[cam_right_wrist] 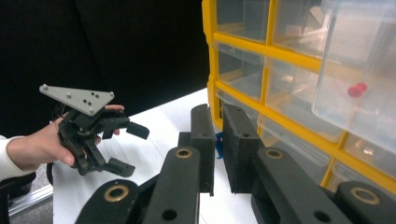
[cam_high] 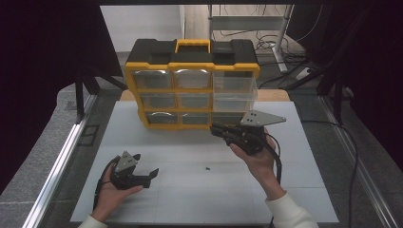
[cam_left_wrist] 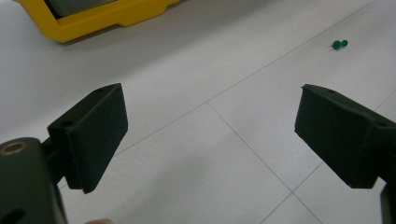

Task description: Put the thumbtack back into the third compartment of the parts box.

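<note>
Pushpin, blue [cam_right_wrist: 217, 145]: pinched between the jaws of the right claw [cam_right_wrist: 217, 148], with a sliver of blue visible in the narrow gap in the right gripper view. Too little shows to tell which way its long axis runs.

Right claw [cam_high: 217, 128]: pressed together on the blue pushpin, held above the worktop [cam_high: 199, 194] just in front of the lower right drawers of the organiser [cam_high: 192, 90]. It points left across the organiser's face. By my judgement, the coming move turns on this: the open clear drawer [cam_high: 235, 92] sits above and beyond the jaws, so the pin has to go up and over its front wall.

Left claw [cam_high: 142, 176]: spread wide, holding nothing, low over the near left of the worktop. It is well apart from the organiser; the right hand is plainly the nearer.

Pushpin, green [cam_high: 207, 167]: loose on the worktop between the two hands, lying on its side.

Pushpin, red [cam_right_wrist: 356, 89]: seen through the clear drawer wall in the right gripper view; the high view is too coarse to show it. The left gripper view gives the green pin [cam_left_wrist: 339, 45] clearly, ahead and right of its jaws.
</note>
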A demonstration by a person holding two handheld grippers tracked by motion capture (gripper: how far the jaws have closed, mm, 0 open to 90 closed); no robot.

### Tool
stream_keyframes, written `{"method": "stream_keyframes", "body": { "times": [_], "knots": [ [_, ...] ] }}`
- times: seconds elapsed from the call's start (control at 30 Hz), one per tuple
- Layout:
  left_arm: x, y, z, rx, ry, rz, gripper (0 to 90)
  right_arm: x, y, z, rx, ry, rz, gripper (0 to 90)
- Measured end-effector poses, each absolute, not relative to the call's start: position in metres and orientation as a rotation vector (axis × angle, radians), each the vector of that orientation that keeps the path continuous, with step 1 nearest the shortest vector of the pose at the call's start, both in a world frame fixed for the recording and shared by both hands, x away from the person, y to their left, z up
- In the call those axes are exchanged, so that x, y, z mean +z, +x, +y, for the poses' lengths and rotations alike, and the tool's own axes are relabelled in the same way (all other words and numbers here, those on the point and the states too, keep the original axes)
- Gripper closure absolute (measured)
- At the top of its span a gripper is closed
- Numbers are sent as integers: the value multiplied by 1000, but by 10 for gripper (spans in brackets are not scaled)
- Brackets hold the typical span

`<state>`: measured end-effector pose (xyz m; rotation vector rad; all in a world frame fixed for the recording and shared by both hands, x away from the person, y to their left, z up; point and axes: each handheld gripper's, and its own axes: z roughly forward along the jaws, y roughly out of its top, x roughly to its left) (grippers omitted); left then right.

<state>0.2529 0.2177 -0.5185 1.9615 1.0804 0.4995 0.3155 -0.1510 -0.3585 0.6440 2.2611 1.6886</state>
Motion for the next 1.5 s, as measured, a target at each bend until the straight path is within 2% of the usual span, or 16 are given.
{"method": "stream_keyframes", "body": {
  "times": [0.8,1.5],
  "knots": [
    [-517,253,218,510,1954,1076,100,-301,324,-162,1699,630,2129,825],
    [-516,252,219,518,1943,1075,101,-267,369,-171,1648,721,2030,825]
  ]
}}
